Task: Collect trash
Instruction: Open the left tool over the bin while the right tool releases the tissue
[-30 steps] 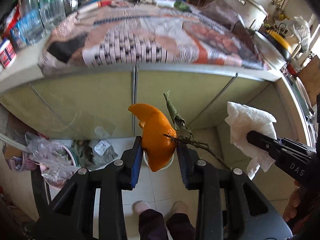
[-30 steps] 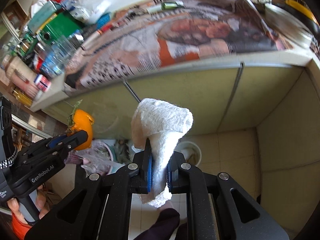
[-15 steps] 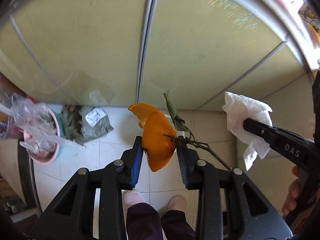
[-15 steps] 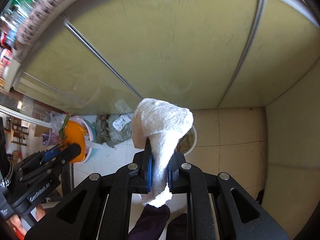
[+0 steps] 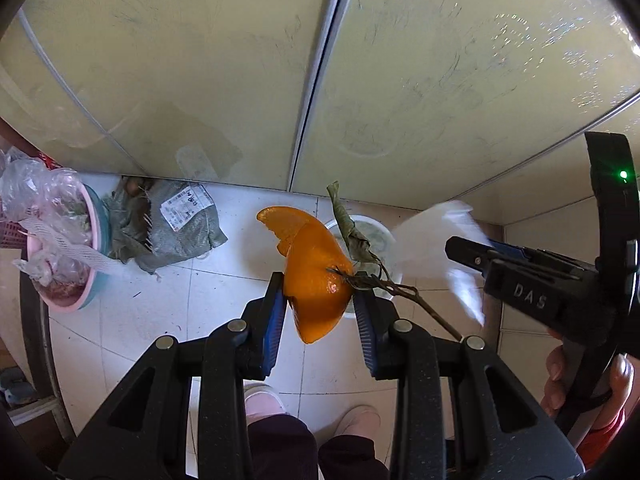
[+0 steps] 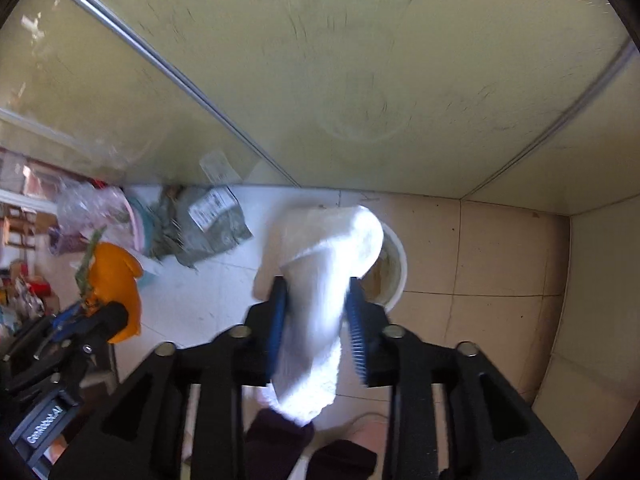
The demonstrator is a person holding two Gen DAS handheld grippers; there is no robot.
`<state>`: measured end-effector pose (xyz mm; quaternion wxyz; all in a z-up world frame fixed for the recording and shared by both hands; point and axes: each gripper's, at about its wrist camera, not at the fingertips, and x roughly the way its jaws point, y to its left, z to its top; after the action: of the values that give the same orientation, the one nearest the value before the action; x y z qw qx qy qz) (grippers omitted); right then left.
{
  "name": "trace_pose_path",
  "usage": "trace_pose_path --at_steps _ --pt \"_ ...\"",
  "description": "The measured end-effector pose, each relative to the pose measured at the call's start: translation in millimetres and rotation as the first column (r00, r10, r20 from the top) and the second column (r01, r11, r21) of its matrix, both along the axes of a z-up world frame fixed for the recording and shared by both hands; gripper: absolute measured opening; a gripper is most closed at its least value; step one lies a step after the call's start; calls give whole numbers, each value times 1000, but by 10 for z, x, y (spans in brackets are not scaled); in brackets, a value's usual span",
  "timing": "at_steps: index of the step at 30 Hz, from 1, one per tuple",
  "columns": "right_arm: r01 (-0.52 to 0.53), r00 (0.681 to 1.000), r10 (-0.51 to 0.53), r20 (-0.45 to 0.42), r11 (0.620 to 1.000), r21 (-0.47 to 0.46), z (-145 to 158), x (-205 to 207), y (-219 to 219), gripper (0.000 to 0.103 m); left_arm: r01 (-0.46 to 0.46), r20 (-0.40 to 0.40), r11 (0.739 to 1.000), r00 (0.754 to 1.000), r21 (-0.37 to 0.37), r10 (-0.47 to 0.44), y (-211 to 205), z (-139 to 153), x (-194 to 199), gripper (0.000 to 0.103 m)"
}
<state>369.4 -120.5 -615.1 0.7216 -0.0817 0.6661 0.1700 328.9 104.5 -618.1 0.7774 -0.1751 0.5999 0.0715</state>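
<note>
Trash filled both our hand-held grippers. In our left hand-held gripper the orange peel, with its twig and dry leaf, sat between fingers partly apart, touching the peel's sides. Our right hand-held gripper had its fingers spread, the blurred white paper towel loose between them. Beyond, on the floor, stood a white bucket, then a grey bag and pink basin, against the cabinet doors.
</note>
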Motion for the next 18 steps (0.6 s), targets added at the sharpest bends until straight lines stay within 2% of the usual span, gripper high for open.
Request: trace_pose_path --at_steps 3,9,12,14,18 --pt "-11 1000 11 15 1000 -9 -10 14 -64 40 16 -10 1000 1000 -9 -16 -50 -94 79 33" --pt "33 999 -33 35 999 -7 183 82 -304 41 55 -33 997 998 -62 -57 -242 -141 268 34" --pt "80 995 -81 57 997 12 370 105 -464 41 83 -37 993 996 -80 -86 -377 -113 373 41" --pt "104 992 -105 66 994 18 503 111 -547 41 94 -45 992 994 -86 -98 -445 -77 426 54" --pt "143 985 -145 88 989 33 708 116 -595 41 112 -34 990 993 -86 -116 -525 116 454 54"
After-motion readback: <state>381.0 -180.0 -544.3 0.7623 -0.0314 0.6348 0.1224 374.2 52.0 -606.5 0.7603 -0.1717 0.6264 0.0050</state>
